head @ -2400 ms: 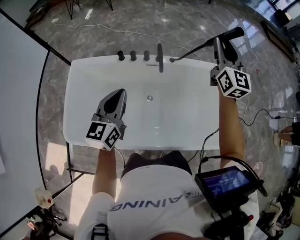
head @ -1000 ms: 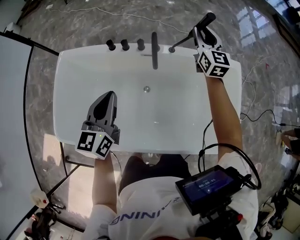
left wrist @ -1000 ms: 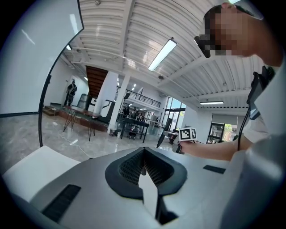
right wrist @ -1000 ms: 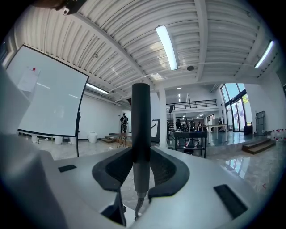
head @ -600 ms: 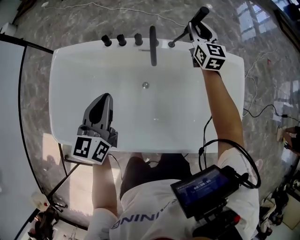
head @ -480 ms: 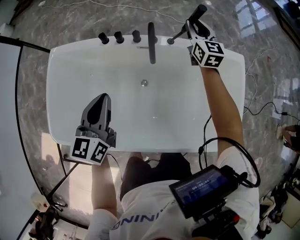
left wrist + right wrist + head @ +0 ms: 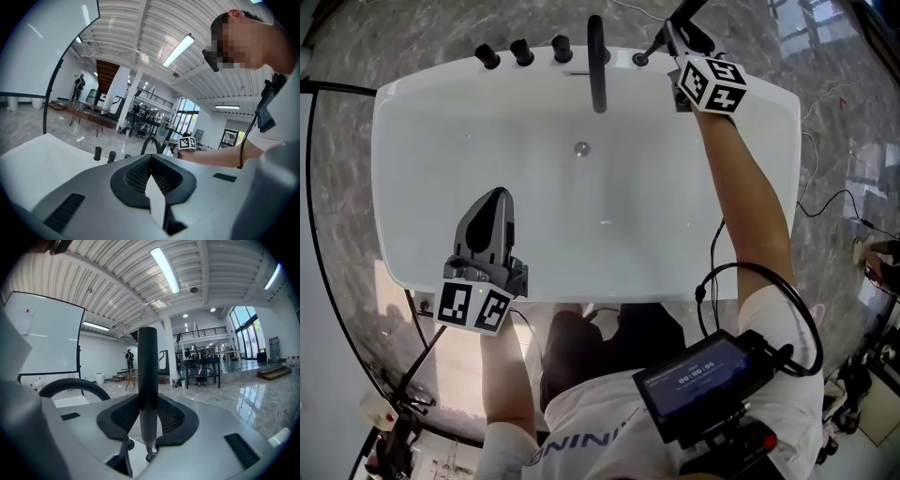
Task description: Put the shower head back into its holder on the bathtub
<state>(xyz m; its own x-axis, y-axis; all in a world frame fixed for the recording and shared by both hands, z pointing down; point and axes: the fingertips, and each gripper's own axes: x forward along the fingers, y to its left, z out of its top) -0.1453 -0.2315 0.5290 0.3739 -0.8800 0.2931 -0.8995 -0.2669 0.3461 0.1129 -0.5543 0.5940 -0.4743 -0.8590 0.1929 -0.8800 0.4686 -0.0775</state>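
The shower head (image 7: 147,357) is a black wand standing upright between the pads of my right gripper (image 7: 149,399), which is shut on it. Its thin grey lower end reaches down to the small round holder (image 7: 149,457) on the tub rim; whether it sits inside, I cannot tell. In the head view my right gripper (image 7: 678,37) is at the tub's far rim, right of the faucet (image 7: 596,61), with the wand's stem (image 7: 654,47) slanting to the holder (image 7: 639,59). My left gripper (image 7: 497,199) hangs shut and empty over the tub's near left; its pads (image 7: 140,173) meet at the tips.
The white bathtub (image 7: 412,169) fills the head view, with a drain (image 7: 581,148) and three black knobs (image 7: 522,52) left of the faucet. A glass screen edge (image 7: 319,272) curves along the tub's left side. Marble floor lies beyond.
Both grippers have sunk lower toward the tub. The right one carried the shower head down at the far rim, still shut on it. The left stayed shut.
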